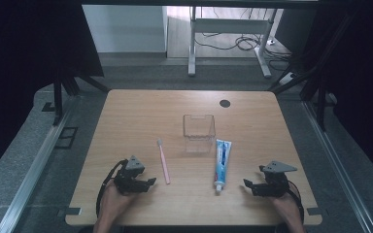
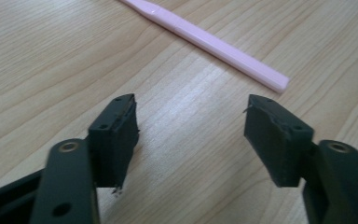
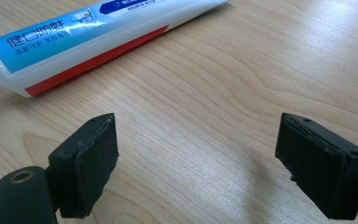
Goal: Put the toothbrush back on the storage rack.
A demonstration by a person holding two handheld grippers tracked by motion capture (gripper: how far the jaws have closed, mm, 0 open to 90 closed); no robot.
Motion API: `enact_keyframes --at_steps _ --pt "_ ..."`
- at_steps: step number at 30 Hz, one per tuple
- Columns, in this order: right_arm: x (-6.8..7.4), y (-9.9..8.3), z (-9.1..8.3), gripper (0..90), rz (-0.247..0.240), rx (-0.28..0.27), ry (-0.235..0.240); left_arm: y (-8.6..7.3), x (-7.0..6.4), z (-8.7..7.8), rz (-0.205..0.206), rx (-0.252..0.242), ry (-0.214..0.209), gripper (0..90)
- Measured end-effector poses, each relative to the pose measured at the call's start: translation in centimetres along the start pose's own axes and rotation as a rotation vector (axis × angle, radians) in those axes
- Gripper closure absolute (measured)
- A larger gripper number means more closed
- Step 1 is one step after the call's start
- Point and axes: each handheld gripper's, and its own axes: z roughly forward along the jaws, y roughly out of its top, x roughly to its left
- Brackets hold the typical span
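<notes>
A pink toothbrush (image 1: pixel 163 160) lies on the wooden table (image 1: pixel 136 111), left of centre, head pointing away. A blue and white toothpaste tube (image 1: pixel 221 163) lies right of centre, cap toward the near edge. Between them, farther back, stands a clear plastic cup (image 1: pixel 198 132). My left gripper (image 1: pixel 150 183) rests open near the toothbrush handle's end; the handle (image 2: pixel 214 44) lies just ahead of its tips (image 2: pixel 191 109). My right gripper (image 1: pixel 247 186) rests open beside the tube's cap; the tube (image 3: pixel 93 35) lies ahead and to the left of its tips (image 3: pixel 196 133). Nothing sits between either pair of jaws.
A dark round hole (image 1: pixel 225 103) marks the table's far right part. Beyond the table are a grey floor, a white desk frame (image 1: pixel 230 34) with cables, and dark curtains at both sides. Metal rails (image 1: pixel 39 160) run along the table's left and right.
</notes>
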Motion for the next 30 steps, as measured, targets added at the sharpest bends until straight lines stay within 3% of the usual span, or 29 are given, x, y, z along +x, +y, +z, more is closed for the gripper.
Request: enact_keyframes --at_steps 18,30 --pt "-0.1 0.0 0.0 13.3 0.0 -0.001 -0.003 1.6 -0.7 -0.4 0.011 -0.002 -0.043 67.1" --pt "-0.1 -0.1 0.0 13.5 0.001 0.008 -0.008 2.7 -1.5 0.1 0.069 0.031 -0.064 83.0"
